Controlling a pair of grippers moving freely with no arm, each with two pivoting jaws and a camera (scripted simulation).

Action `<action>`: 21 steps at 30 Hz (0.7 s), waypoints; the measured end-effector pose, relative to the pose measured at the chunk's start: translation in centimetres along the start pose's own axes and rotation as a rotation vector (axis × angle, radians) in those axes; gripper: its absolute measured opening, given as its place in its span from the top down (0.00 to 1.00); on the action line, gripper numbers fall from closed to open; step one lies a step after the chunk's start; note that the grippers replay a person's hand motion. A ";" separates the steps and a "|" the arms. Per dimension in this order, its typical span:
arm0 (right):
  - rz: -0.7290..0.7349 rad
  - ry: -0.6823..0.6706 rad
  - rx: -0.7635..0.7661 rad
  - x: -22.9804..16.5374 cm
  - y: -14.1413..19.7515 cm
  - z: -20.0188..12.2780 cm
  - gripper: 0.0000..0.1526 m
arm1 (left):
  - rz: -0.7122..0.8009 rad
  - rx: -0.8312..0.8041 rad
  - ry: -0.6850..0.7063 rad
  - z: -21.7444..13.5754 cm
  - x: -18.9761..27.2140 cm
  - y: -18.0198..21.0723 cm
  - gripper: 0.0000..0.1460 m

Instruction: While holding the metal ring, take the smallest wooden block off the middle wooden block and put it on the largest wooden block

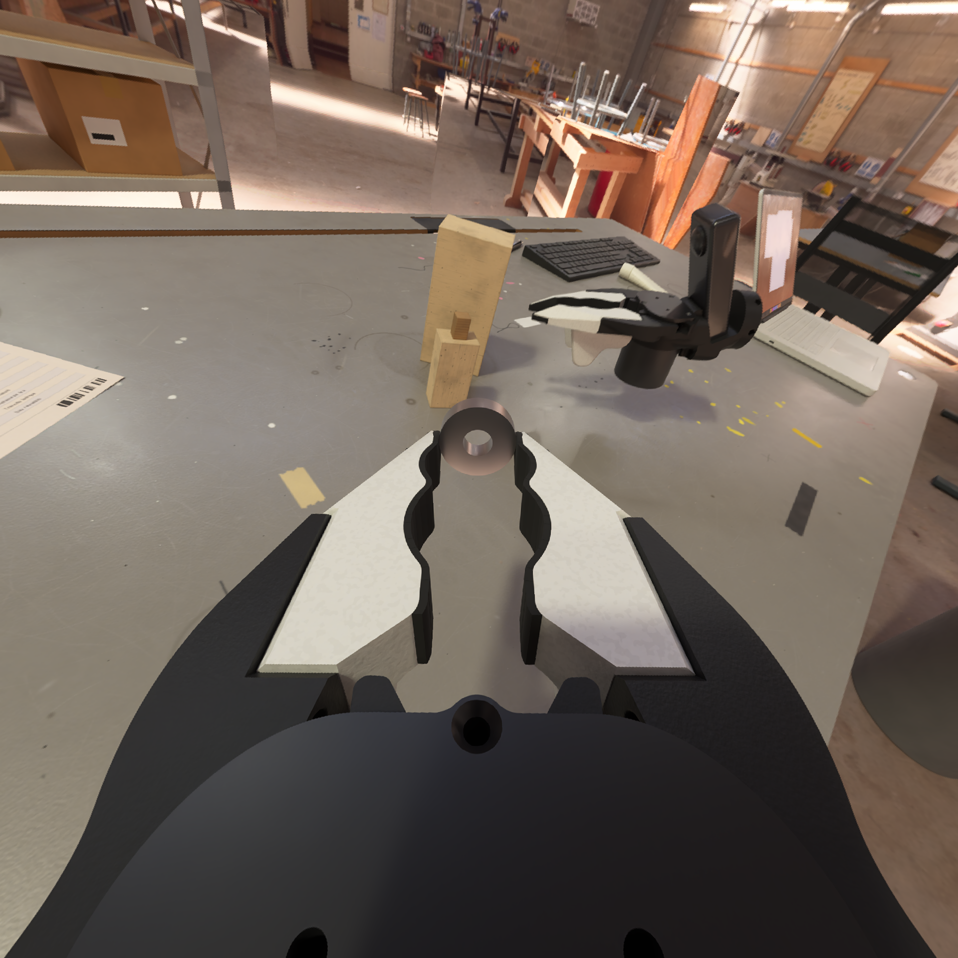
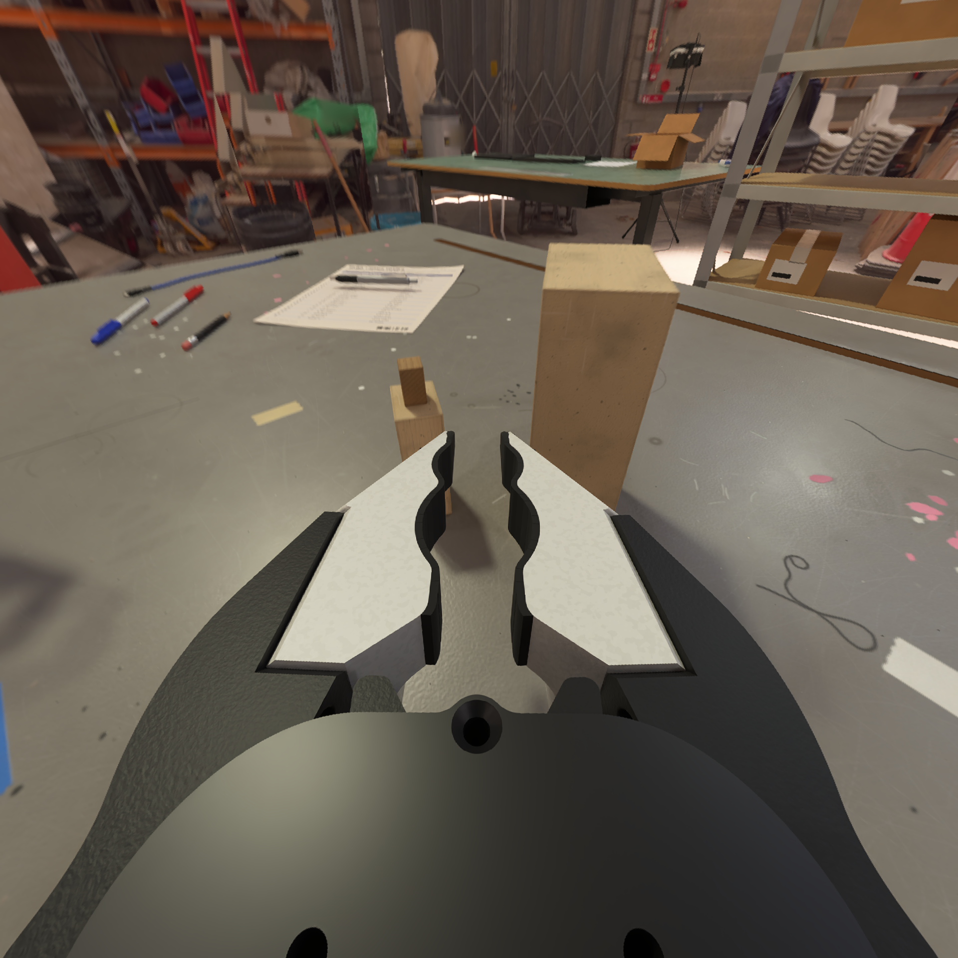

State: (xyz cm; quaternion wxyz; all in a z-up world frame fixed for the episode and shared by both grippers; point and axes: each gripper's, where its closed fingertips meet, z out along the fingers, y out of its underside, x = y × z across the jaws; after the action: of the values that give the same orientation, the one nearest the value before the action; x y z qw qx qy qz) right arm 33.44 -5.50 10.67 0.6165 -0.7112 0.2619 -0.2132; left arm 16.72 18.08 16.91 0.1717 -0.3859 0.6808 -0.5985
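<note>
My left gripper (image 1: pixel 477 440) is shut on the metal ring (image 1: pixel 477 437), held between its fingertips above the grey table (image 1: pixel 207 466). Beyond it the smallest wooden block (image 1: pixel 460 325) stands on the middle wooden block (image 1: pixel 454 370), in front of the tall largest wooden block (image 1: pixel 469 290). My right gripper (image 2: pixel 477 438) is open and empty; in the left wrist view it hovers to the right of the blocks (image 1: pixel 534 311). In the right wrist view the smallest block (image 2: pixel 412 381) on the middle block (image 2: pixel 417 427) is just ahead-left of my fingertips, and the largest block (image 2: pixel 601 363) stands ahead-right.
A keyboard (image 1: pixel 591 256) and a laptop (image 1: pixel 808 332) lie at the table's far right. A printed sheet (image 2: pixel 363 298) with a pen, markers (image 2: pixel 176 306) and a pencil lie beyond the blocks in the right wrist view. Tape strips dot the table.
</note>
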 end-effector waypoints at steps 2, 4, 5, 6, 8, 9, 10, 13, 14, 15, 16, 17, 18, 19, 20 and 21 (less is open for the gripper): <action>-0.038 0.011 -0.032 -0.1 0.6 0.0 0.89 | -0.015 0.011 0.012 0.1 0.2 -0.1 0.81; -0.054 0.036 -0.058 0.2 1.1 0.0 0.89 | -0.038 0.007 0.032 0.2 0.5 0.0 0.81; -0.049 0.042 -0.069 0.4 1.4 0.1 0.89 | -0.051 0.005 0.041 0.2 0.7 0.0 0.81; -0.038 0.042 -0.080 0.4 1.7 0.2 0.89 | -0.063 0.009 0.049 0.2 0.8 -0.1 0.81; -0.018 0.034 -0.110 0.4 2.4 0.5 0.89 | -0.080 0.022 0.062 0.2 1.1 -0.2 0.81; -0.012 0.032 -0.124 0.3 2.7 0.6 0.88 | -0.087 0.025 0.067 0.2 1.1 -0.3 0.81; -0.008 0.032 -0.131 0.3 2.9 0.8 0.88 | -0.094 0.026 0.074 0.2 1.2 -0.3 0.81; 0.003 0.021 -0.129 0.2 3.0 1.3 0.88 | -0.118 0.029 0.091 0.3 1.4 -0.3 0.81; 0.003 0.021 -0.127 0.2 3.1 1.5 0.88 | -0.125 0.032 0.096 0.3 1.5 -0.3 0.81; 0.000 0.022 -0.125 0.2 3.1 1.7 0.88 | -0.131 0.036 0.099 0.2 1.5 -0.4 0.81; -0.007 0.024 -0.124 0.1 3.0 1.9 0.88 | -0.134 0.038 0.103 0.3 1.6 -0.4 0.81; -0.014 0.024 -0.122 0.1 3.0 2.1 0.88 | -0.135 0.036 0.107 0.3 1.6 -0.3 0.81; -0.019 0.022 -0.120 0.1 3.1 2.2 0.88 | -0.134 0.032 0.109 0.3 1.6 -0.3 0.81; -0.019 0.022 -0.118 0.0 3.1 2.4 0.88 | -0.133 0.029 0.109 0.3 1.7 -0.2 0.81; -0.016 0.021 -0.119 0.0 3.1 2.4 0.89 | -0.131 0.028 0.109 0.3 1.7 -0.3 0.81; -0.009 0.020 -0.122 0.1 3.0 2.4 0.89 | -0.129 0.030 0.109 0.3 1.7 -0.3 0.81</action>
State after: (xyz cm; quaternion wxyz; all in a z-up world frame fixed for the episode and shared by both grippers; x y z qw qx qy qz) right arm 34.65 -4.04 7.33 0.5683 -0.7465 0.2774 -0.2069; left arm 15.90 16.62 17.50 0.1014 -0.3931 0.6537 -0.6386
